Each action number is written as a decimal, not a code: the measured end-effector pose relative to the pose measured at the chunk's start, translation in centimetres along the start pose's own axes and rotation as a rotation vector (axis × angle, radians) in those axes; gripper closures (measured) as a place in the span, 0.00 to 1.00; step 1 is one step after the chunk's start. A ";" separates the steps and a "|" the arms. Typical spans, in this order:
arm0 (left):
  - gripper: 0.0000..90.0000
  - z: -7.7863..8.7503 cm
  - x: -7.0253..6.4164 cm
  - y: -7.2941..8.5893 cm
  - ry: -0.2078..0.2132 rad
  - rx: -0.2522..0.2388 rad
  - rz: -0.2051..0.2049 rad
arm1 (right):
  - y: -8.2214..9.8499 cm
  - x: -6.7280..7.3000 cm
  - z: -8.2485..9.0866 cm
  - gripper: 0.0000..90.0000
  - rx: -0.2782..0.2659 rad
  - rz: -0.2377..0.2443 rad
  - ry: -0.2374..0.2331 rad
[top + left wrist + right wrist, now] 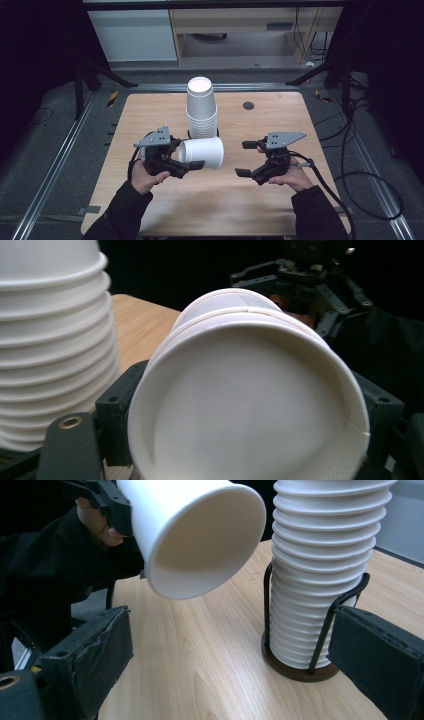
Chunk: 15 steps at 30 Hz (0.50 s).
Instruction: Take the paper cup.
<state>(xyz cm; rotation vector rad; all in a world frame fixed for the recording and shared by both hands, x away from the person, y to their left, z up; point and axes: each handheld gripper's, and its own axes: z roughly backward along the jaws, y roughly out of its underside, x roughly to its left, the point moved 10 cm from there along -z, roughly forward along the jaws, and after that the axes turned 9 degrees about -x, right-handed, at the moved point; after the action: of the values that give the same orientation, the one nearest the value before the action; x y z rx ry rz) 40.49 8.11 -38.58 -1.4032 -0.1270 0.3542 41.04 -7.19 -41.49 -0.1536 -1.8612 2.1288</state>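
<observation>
Paper cup (pixel 202 152), sideways above the table's (pixel 280 210) middle, in front of the stacked cups (pixel 202 111).
Likely light, crushable; gripping at the base. Left gripper (pixel 186 161) clamping it; right gripper (pixel 246 158) gaping.

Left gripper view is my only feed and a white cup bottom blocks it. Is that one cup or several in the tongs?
Observer: The high view shows the left tongs shut on the paper cup, held sideways. How many are nested, I cannot tell.
Operator: Which way does its mouth point?
Observer: Toward the right tongs, which are open and hold nothing.
Operator: What holds the stack?
Observer: The cup stack stands upside down in a wire holder.
</observation>
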 end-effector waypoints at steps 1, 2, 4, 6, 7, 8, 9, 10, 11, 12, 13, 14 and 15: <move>0.22 -0.1 -0.2 0.1 0.012 0.004 0.003 | 0.0 0.0 -0.2 0.05 -0.001 0.003 0.002; 0.22 -0.2 -0.2 0.1 0.013 0.008 -0.002 | 0.0 0.0 -0.2 0.05 -0.001 0.003 0.002; 0.22 -0.4 -0.4 0.3 0.021 0.017 -0.004 | 0.0 0.2 -0.4 0.06 -0.008 -0.004 -0.012; 0.22 -0.6 -0.7 0.5 0.042 0.027 -0.004 | 0.0 0.5 -0.7 0.06 -0.007 -0.005 -0.029; 0.22 -0.7 -0.7 0.6 0.048 0.030 -0.006 | 0.0 0.6 -0.7 0.06 -0.010 -0.010 -0.041; 0.22 -0.7 -0.7 0.6 0.048 0.030 -0.006 | 0.0 0.6 -0.7 0.06 -0.010 -0.010 -0.041; 0.22 -0.8 -0.9 0.7 0.061 0.033 -0.006 | 0.0 1.0 -0.9 0.06 -0.010 -0.015 -0.064; 0.22 -0.8 -1.0 0.7 0.066 0.035 -0.008 | 0.0 1.1 -0.9 0.06 -0.006 -0.014 -0.069; 0.22 -0.9 -1.0 0.8 0.073 0.039 -0.006 | 0.0 1.2 -1.0 0.06 -0.001 -0.016 -0.075; 0.22 -0.9 -1.1 0.8 0.080 0.040 -0.006 | 0.1 1.2 -1.0 0.06 0.000 -0.016 -0.077; 0.22 -1.0 -1.2 0.9 0.085 0.042 -0.005 | 0.1 1.2 -1.1 0.06 0.004 -0.014 -0.074; 0.22 -1.0 -1.2 0.9 0.085 0.042 -0.005 | 0.2 1.2 -1.2 0.06 0.004 -0.015 -0.072; 0.22 -1.1 -1.2 0.9 0.089 0.045 -0.004 | 0.2 1.2 -1.3 0.05 0.004 -0.015 -0.069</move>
<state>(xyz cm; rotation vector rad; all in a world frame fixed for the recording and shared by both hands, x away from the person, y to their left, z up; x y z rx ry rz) 39.49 6.78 -39.52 -1.3721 -0.0486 0.2888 40.24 -5.63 -41.75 -0.0662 -1.8899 2.1537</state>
